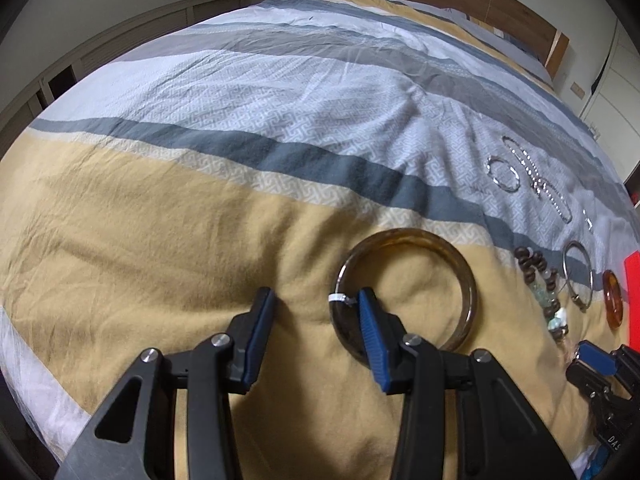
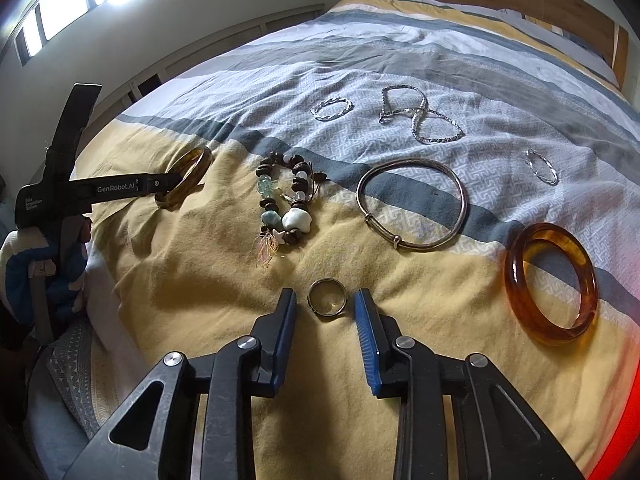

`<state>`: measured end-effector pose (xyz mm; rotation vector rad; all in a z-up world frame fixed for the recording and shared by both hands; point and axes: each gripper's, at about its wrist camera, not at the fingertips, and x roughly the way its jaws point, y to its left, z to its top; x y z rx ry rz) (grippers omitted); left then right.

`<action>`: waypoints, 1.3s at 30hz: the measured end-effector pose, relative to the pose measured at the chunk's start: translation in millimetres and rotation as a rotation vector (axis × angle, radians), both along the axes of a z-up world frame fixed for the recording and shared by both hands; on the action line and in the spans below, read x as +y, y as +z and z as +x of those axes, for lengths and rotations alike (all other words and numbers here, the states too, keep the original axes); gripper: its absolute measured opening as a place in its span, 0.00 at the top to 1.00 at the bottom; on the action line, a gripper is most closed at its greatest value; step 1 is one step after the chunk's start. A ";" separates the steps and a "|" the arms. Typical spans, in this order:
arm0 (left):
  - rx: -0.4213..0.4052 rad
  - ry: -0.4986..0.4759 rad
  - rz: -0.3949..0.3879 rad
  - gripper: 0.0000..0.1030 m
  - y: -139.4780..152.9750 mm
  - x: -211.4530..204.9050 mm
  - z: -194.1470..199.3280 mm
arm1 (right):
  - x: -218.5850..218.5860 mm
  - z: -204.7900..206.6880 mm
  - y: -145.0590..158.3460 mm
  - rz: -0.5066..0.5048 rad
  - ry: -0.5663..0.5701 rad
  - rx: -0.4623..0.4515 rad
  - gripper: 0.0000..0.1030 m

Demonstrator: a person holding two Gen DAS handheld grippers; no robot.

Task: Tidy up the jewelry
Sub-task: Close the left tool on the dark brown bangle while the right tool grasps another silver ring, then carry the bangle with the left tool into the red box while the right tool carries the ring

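L gripper [image 1: 316, 300] points steeply down at the bed, jaws apart w/ a wide gap; blue pads face each other, nothing pressed between them. Its R fingertip [image 1: 366, 300] overlaps the near-left rim of the dark brown bangle [image 1: 404, 294]; contact can't be told. L fingertip sits on bare yellow cover.

R gripper [image 2: 325, 300] also tilted steeply down, near the bed's front edge, jaws narrower. A small ring [image 2: 328, 298] lies between the pads, gaps visible both sides, so not gripped.

From the R wrist view, the L gripper's black body shows at far left w/ a gloved hand [image 2: 48, 276] below it.
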<state>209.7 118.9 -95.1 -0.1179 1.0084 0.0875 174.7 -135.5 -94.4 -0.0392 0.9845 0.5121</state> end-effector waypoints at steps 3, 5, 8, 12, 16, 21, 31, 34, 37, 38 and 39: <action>0.003 -0.013 0.032 0.62 -0.5 -5.1 0.4 | 0.4 0.7 -2.2 0.002 0.000 -0.003 0.78; 0.001 -0.029 0.040 0.70 0.0 -8.4 0.0 | 0.3 0.9 -2.8 0.003 0.002 -0.005 0.80; -0.005 -0.057 0.084 0.90 1.6 -18.2 -1.0 | 0.7 0.5 -2.6 0.000 0.009 -0.009 0.80; -0.013 -0.044 0.075 0.92 7.6 -19.2 -6.3 | -0.2 -2.1 1.1 0.006 0.006 -0.012 0.80; -0.024 -0.011 0.046 0.92 18.9 -12.9 -16.9 | -3.1 -10.7 11.9 0.018 0.003 -0.027 0.80; -0.049 -0.009 0.042 0.92 40.3 -12.3 -37.0 | -12.2 -28.9 34.5 0.033 -0.016 -0.060 0.80; -0.121 -0.025 0.065 0.92 88.7 -22.4 -81.0 | -44.1 -79.1 81.9 0.050 -0.077 -0.136 0.80; -0.140 -0.032 0.069 0.92 102.0 -26.9 -94.8 | -58.2 -96.2 95.5 0.053 -0.103 -0.164 0.80; -0.153 -0.041 0.070 0.92 112.7 -33.2 -107.0 | -74.1 -111.3 107.3 0.058 -0.135 -0.189 0.80; -0.157 -0.047 0.070 0.92 116.8 -36.6 -111.5 | -81.2 -117.5 111.3 0.060 -0.148 -0.199 0.80; -0.161 -0.053 0.069 0.92 120.2 -39.9 -115.3 | -86.4 -121.7 114.0 0.061 -0.157 -0.205 0.80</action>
